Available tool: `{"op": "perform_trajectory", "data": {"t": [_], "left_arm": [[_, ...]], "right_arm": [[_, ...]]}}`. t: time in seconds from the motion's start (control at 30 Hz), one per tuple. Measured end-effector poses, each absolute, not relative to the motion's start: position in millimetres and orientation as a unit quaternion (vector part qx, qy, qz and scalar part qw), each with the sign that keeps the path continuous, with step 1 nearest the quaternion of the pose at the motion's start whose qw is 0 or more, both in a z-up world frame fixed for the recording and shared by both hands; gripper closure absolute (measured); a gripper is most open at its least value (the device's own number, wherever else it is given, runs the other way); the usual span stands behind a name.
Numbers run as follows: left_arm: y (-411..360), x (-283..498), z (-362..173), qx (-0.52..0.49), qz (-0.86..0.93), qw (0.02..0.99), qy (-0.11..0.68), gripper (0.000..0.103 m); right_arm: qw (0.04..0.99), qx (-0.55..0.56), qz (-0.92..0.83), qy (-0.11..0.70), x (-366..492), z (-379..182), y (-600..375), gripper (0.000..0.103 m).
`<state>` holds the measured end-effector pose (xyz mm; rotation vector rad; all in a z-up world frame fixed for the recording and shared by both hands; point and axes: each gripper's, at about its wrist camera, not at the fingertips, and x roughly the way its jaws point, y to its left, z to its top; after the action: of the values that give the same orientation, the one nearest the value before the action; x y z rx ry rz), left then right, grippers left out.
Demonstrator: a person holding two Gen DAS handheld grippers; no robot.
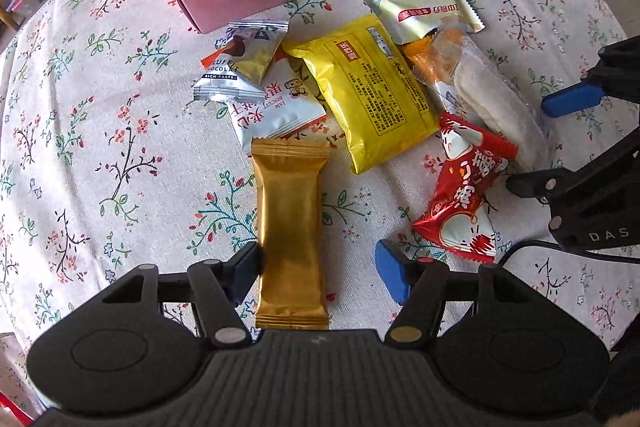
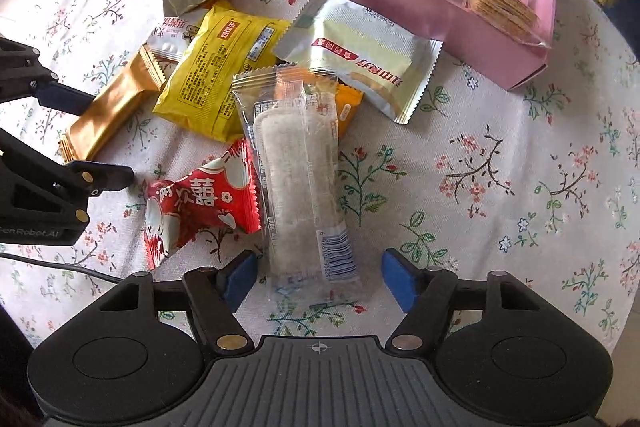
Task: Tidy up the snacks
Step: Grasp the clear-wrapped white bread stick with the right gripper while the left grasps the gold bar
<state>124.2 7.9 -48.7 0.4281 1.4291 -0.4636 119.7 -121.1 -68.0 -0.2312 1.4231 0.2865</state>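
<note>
Jaws on both of my grippers are standing spread, each straddling a snack without pinching it. My left gripper (image 1: 320, 271) is pointing down at the table with a gold bar (image 1: 291, 235) lying lengthwise between its pads; the left pad is sitting right against the wrapper's edge, while the right blue pad (image 1: 390, 273) is standing apart from it. My right gripper (image 2: 318, 277) is hanging over a clear-wrapped bar (image 2: 298, 171), its barcode end lying between the two blue pads with a gap on each side. Near that bar, on its left, a red packet (image 2: 200, 199) is lying on the flowered tablecloth (image 2: 500, 187). Farther off, a yellow packet (image 2: 216, 79) and a pale green packet (image 2: 360, 59) are lying in the loose pile, overlapping their neighbours. At the far side, a pink box (image 2: 400, 7) is holding several snacks already, among them crackers and a red packet.
</note>
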Motion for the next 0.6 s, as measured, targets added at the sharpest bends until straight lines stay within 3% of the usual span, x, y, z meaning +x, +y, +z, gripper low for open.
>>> {"op": "perform_trajectory", "data": {"t": [0.17,0.33,0.6], "left_arm": [[4.0,122.1,-44.0,0.192,-0.210,0.712,0.642,0.056],[5.2,119.1,-38.9,0.183,-0.205,0.718,0.640,0.073],[15.8,114.9,-36.5,0.169,-0.191,0.732,0.632,0.077]], "right_arm": [[0.745,-0.109,0.130,0.645,119.1,-64.7,-117.7,0.057],[0.748,-0.114,0.131,0.640,115.4,-62.0,-113.0,0.066],[0.754,-0.105,0.128,0.636,107.8,-56.0,-116.7,0.067]]}}
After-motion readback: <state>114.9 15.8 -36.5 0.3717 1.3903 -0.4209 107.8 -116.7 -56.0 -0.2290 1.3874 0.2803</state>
